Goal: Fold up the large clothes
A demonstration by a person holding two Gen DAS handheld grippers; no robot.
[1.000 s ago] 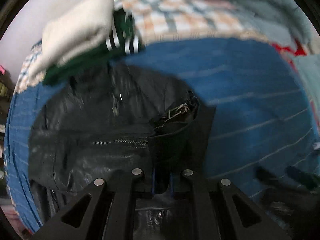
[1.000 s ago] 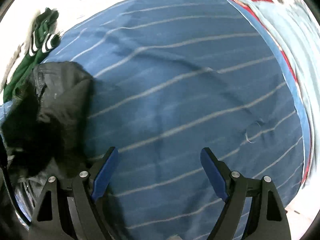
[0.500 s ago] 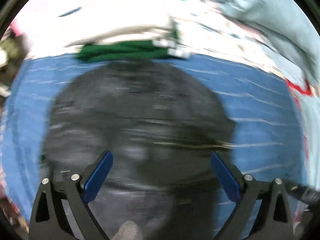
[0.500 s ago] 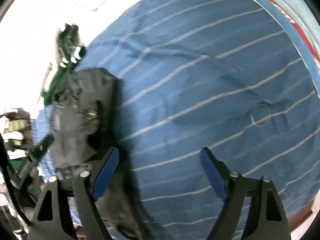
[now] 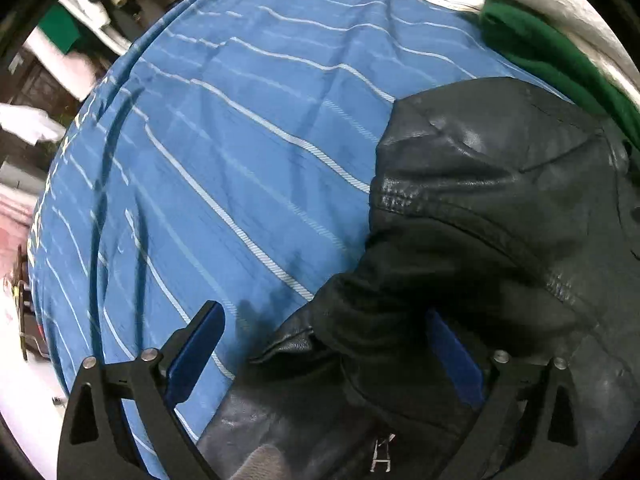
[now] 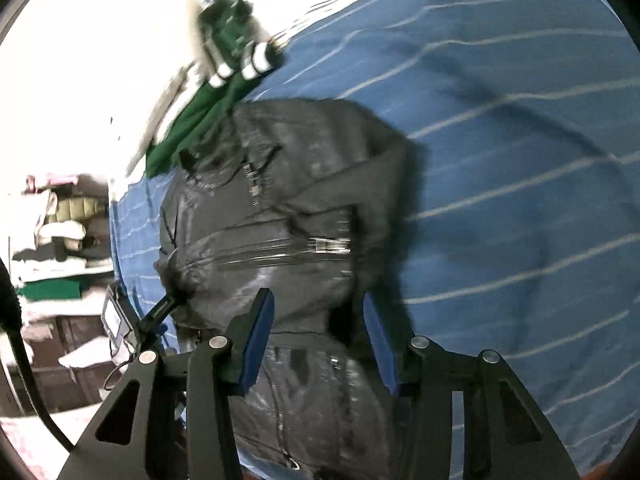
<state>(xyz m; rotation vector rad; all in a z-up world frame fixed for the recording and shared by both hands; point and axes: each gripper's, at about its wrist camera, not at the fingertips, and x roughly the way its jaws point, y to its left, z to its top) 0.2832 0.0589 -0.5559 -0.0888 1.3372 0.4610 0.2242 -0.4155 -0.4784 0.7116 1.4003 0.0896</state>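
Note:
A black leather jacket (image 5: 500, 200) lies crumpled on the blue striped bedsheet (image 5: 240, 160). In the left wrist view it fills the right side and bottom. My left gripper (image 5: 324, 344) points down over the jacket's left edge, its jaws wide and still opening. A dark sleeve fold lies between the blue pads (image 5: 196, 352) and partly covers the right one. In the right wrist view the jacket (image 6: 280, 208), zip showing, lies left of centre. My right gripper (image 6: 318, 336) hovers over its lower part, jaws closing, with jacket fabric between them and no clear press.
A green garment with white stripes (image 6: 224, 80) lies just beyond the jacket, also at the top right in the left wrist view (image 5: 560, 56). Shelves with piled clothes (image 6: 60, 216) stand past the bed's left edge. Bare sheet (image 6: 520, 200) stretches right of the jacket.
My left gripper let go of the jacket, opened wide and swung toward its left edge. My right gripper moved from the bare sheet over the jacket while its jaws narrowed.

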